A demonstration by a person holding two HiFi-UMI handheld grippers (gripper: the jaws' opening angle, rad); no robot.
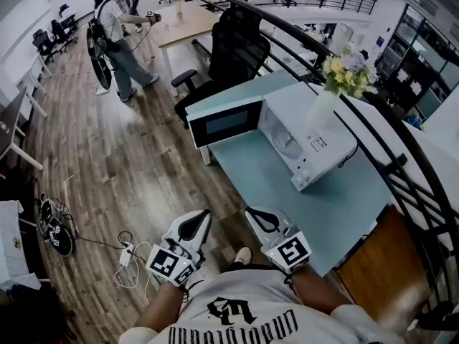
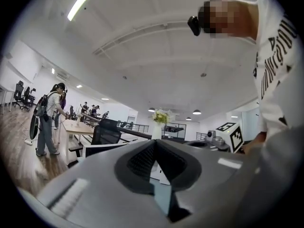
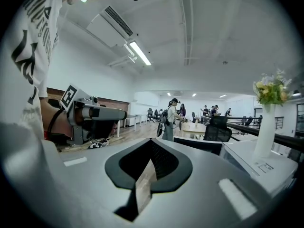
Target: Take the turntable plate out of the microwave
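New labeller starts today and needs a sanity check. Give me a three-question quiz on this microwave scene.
1. True or false: the microwave door stands open.
2. The vase of flowers stands: A) on the microwave, B) on the floor, C) on the black chair.
3. How do the jaws of the left gripper and the right gripper stand, and what do they hold?

Key: 1 true. 2 A. 3 Both shut, holding nothing.
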